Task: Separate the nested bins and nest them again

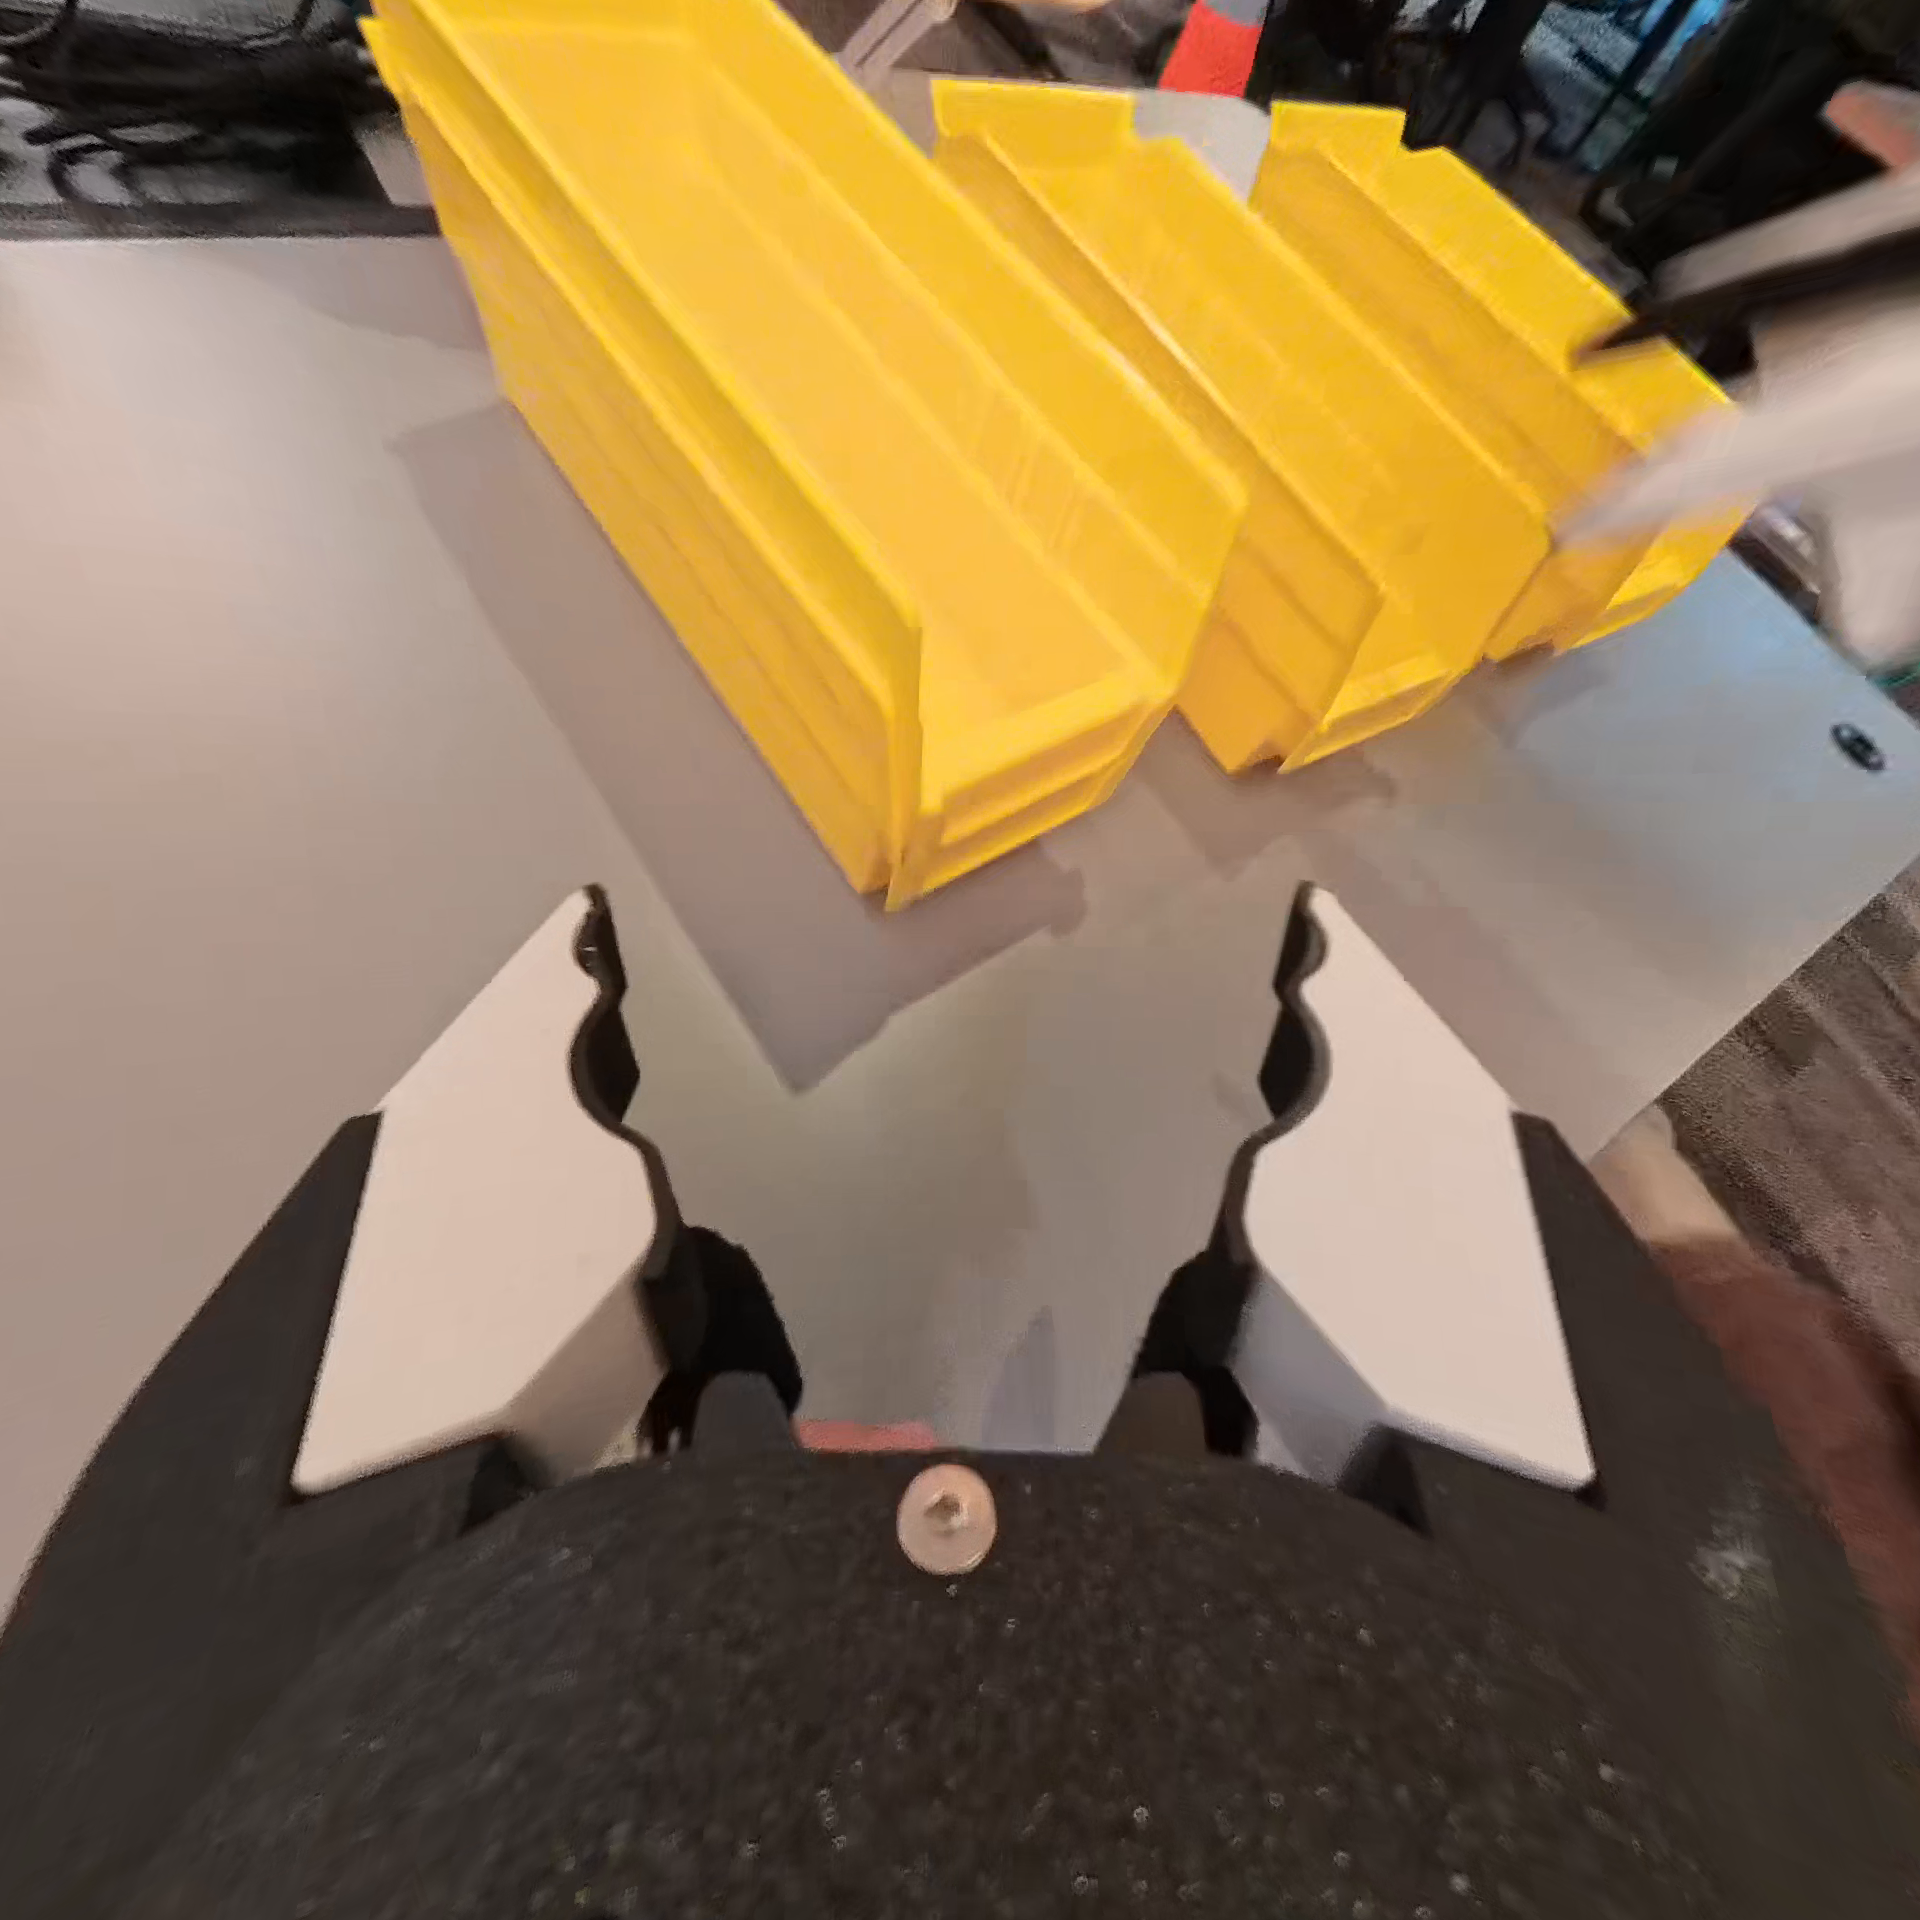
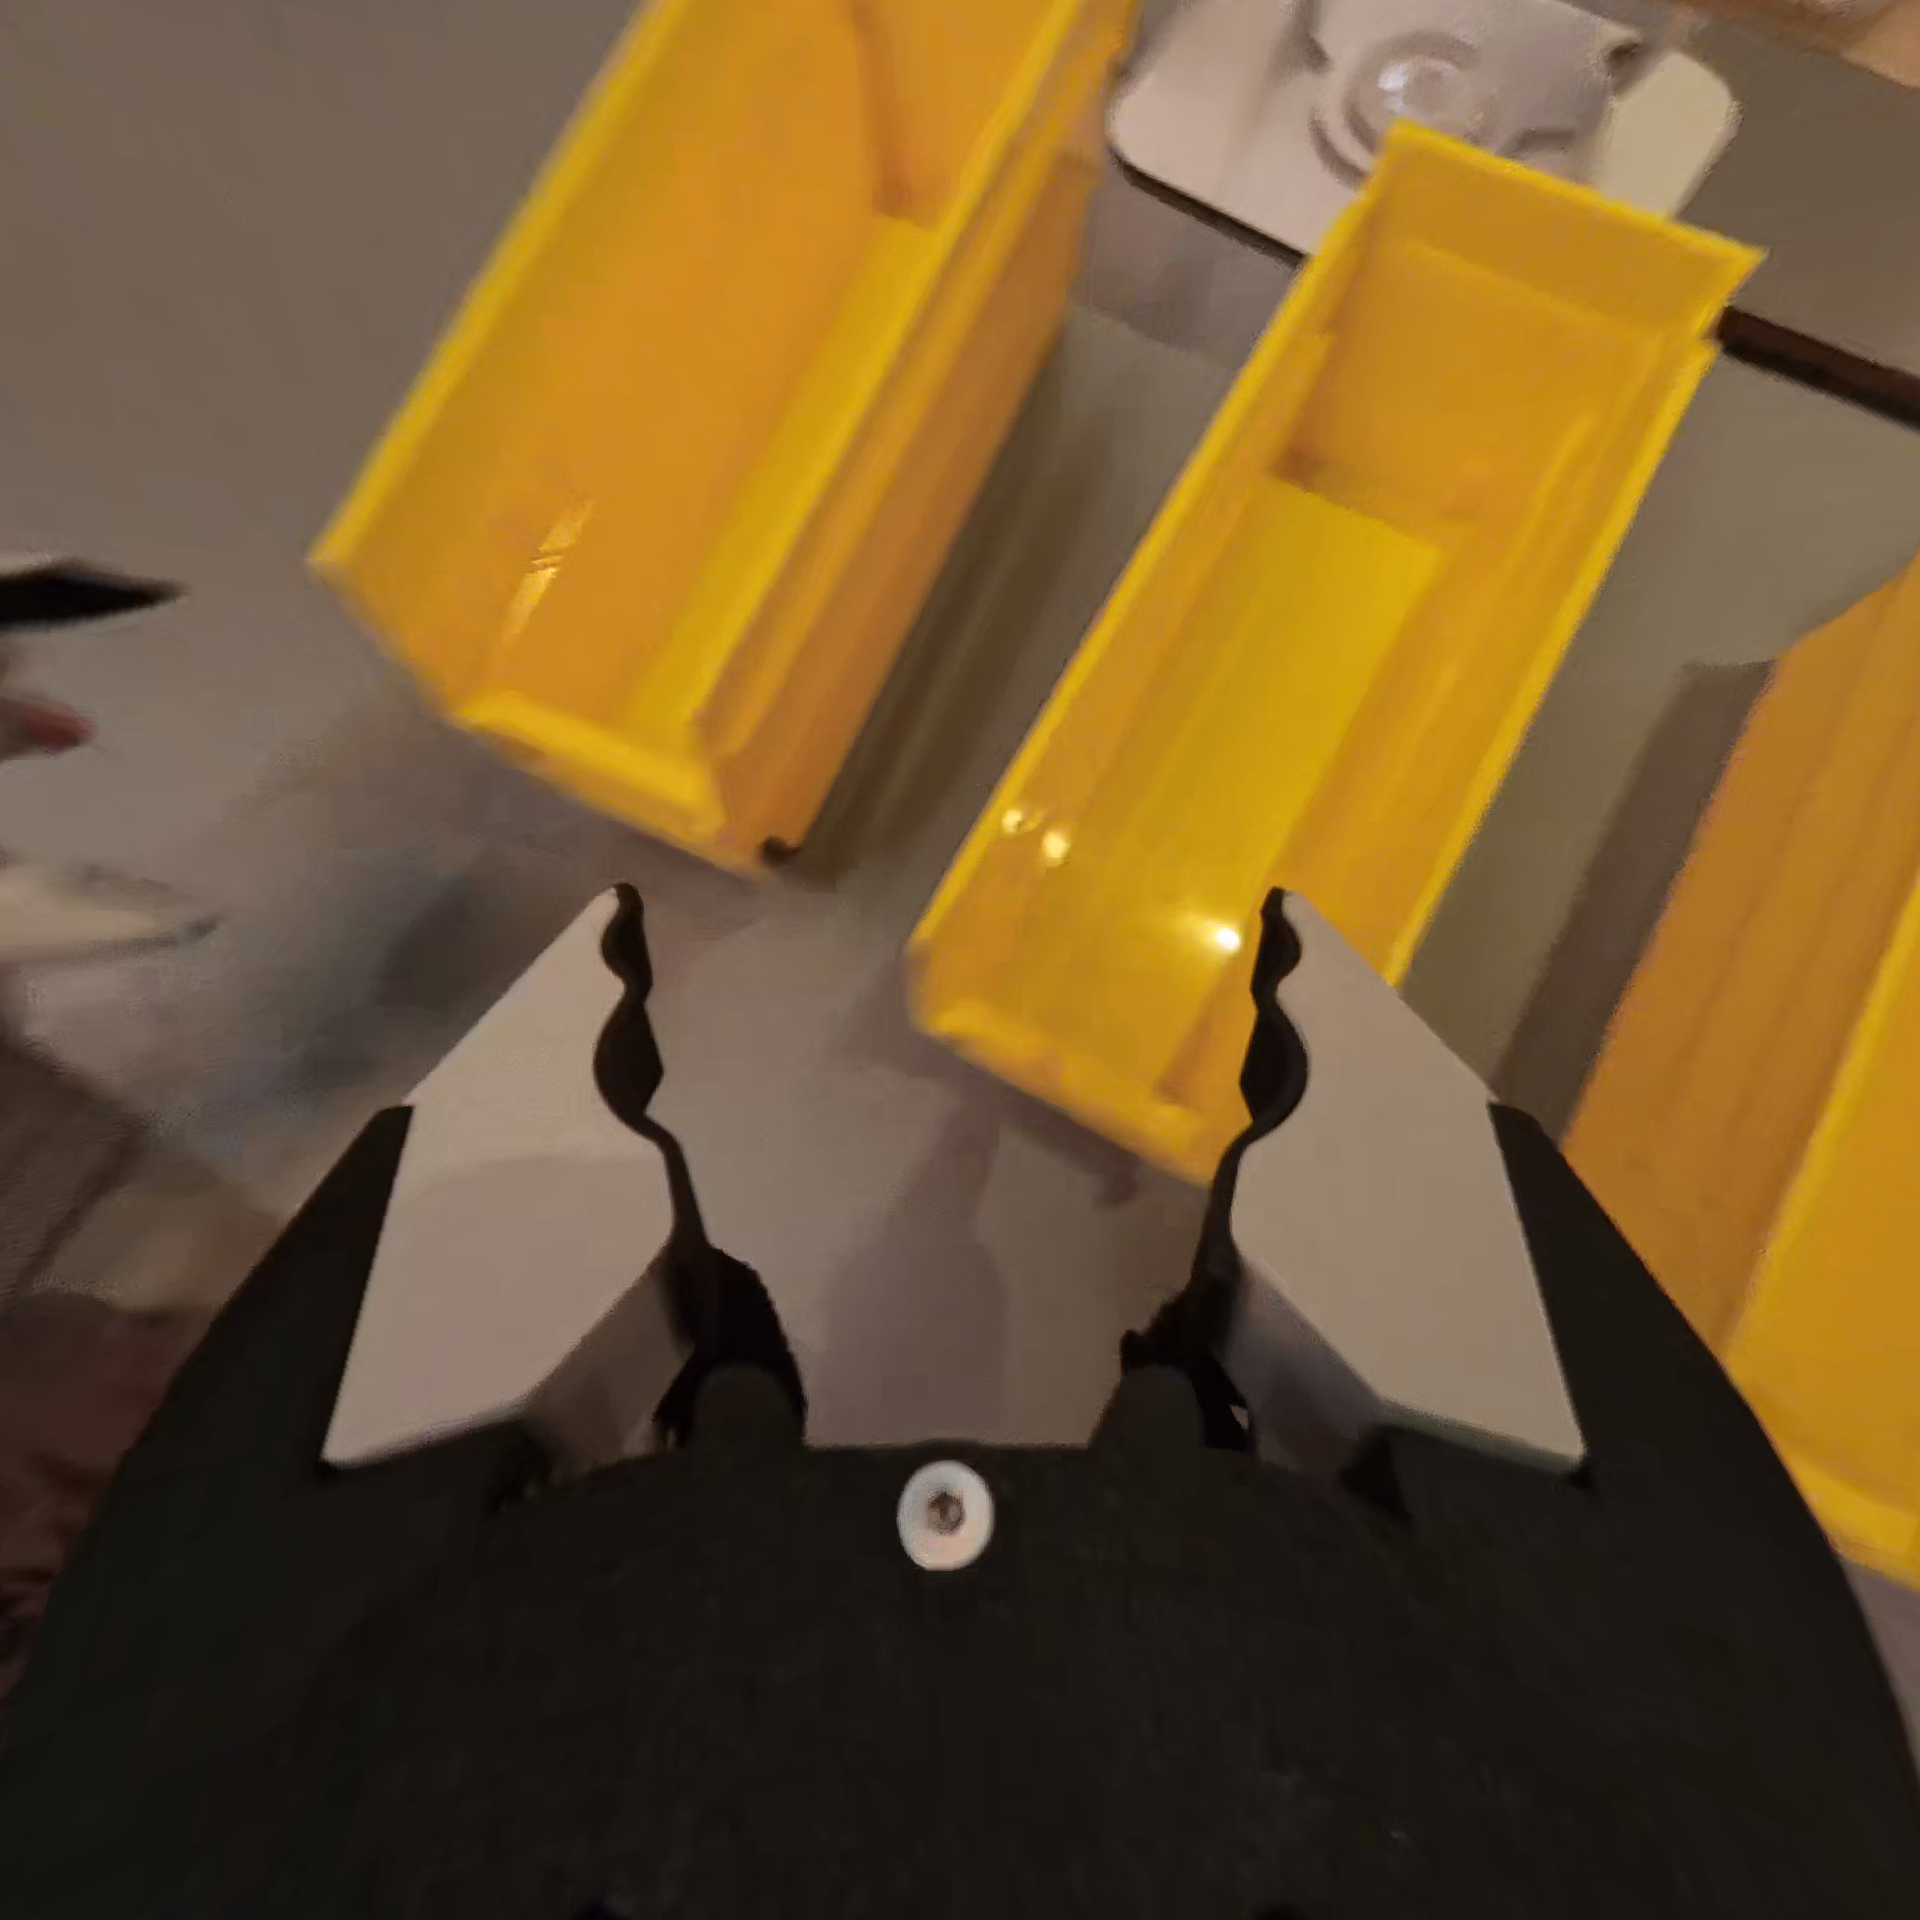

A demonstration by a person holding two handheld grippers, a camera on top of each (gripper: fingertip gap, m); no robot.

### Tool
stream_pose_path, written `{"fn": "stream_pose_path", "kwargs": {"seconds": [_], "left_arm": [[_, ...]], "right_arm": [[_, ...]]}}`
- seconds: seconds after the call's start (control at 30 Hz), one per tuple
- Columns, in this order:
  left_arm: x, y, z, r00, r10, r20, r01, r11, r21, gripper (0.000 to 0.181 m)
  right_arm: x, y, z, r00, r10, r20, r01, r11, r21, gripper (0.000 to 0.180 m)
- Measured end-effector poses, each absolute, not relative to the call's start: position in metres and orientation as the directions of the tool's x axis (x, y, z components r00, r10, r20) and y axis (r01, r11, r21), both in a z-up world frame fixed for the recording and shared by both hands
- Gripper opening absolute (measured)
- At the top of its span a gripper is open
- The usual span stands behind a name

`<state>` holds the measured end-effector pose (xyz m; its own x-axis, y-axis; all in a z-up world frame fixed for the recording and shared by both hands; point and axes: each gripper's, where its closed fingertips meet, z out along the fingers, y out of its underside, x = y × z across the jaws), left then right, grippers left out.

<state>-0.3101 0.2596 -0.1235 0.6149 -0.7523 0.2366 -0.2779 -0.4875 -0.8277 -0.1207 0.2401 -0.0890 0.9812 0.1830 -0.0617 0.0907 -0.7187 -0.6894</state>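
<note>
1. Yellow plastic bins stand in a row on the pale grey tabletop (image 1: 208,623) in the left wrist view: a nested stack of long bins (image 1: 831,499) at upper centre, a single narrower bin (image 1: 1299,447) just to its right, and another bin (image 1: 1538,343) at the upper right.
2. The left gripper (image 1: 945,904) hangs over bare table at lower centre, fingers spread wide, holding nothing, short of the stack's near corner.
3. In the right wrist view, two open yellow bins lie apart: one (image 2: 675,447) at upper left, one (image 2: 1299,675) at centre right, with a third yellow wall (image 2: 1766,987) at the right edge.
4. The right gripper (image 2: 945,904) is spread apart and empty; its right fingertip (image 2: 1278,935) overlaps the centre bin's near end, though contact cannot be told.
</note>
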Motion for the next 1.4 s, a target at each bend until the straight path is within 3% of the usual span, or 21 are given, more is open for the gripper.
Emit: {"fn": "stream_pose_path", "kwargs": {"seconds": [0.07,0.2,0.33,0.47,0.53,0.63,0.73,0.97,1.1,1.23,1.4], "left_arm": [[-0.291,0.275,-0.11,0.617,-0.759,0.208,-0.339,-0.495,-0.8,0.134],[-0.243,0.327,-0.088,0.646,-0.75,0.144,-0.464,-0.536,-0.705,0.139],[-0.202,0.377,-0.101,0.725,-0.676,0.13,-0.55,-0.682,-0.483,0.146],[-0.189,0.403,-0.125,0.812,-0.583,0.029,-0.557,-0.788,-0.261,0.147],[-0.192,0.411,-0.127,0.851,-0.524,-0.035,-0.52,-0.831,-0.2,0.135],[-0.199,0.418,-0.125,0.882,-0.463,-0.092,-0.472,-0.866,-0.167,0.116],[-0.206,0.42,-0.125,0.903,-0.42,-0.094,-0.429,-0.893,-0.133,0.126],[-0.201,0.419,-0.127,0.902,-0.429,-0.051,-0.432,-0.894,-0.119,0.108],[-0.199,0.419,-0.127,0.9,-0.433,-0.047,-0.435,-0.89,-0.135,0.109],[-0.2,0.42,-0.123,0.887,-0.457,-0.065,-0.461,-0.878,-0.127,0.088],[-0.2,0.409,-0.122,0.88,-0.47,-0.065,-0.474,-0.877,-0.079,0.084]], "right_arm": [[-0.15,0.203,-0.093,0.964,0.228,-0.14,0.039,-0.639,-0.768,0.112],[-0.194,0.16,-0.112,0.931,0.292,-0.221,-0.049,-0.501,-0.864,0.102],[-0.206,0.138,-0.118,0.887,0.348,-0.304,-0.103,-0.494,-0.864,0.1],[-0.176,0.138,-0.127,0.916,0.311,-0.252,-0.074,-0.487,-0.87,0.095],[-0.163,0.141,-0.122,0.918,0.298,-0.261,-0.093,-0.478,-0.873,0.095],[-0.152,0.143,-0.116,0.899,0.3,-0.32,-0.157,-0.461,-0.873,0.093],[-0.146,0.143,-0.113,0.879,0.305,-0.366,-0.197,-0.466,-0.862,0.093],[-0.143,0.144,-0.111,0.888,0.31,-0.341,-0.171,-0.465,-0.869,0.091],[-0.146,0.144,-0.113,0.887,0.312,-0.341,-0.167,-0.471,-0.866,0.09],[-0.153,0.14,-0.115,0.871,0.32,-0.373,-0.188,-0.486,-0.854,0.09],[-0.148,0.136,-0.119,0.876,0.302,-0.377,-0.195,-0.493,-0.848,0.089]]}}
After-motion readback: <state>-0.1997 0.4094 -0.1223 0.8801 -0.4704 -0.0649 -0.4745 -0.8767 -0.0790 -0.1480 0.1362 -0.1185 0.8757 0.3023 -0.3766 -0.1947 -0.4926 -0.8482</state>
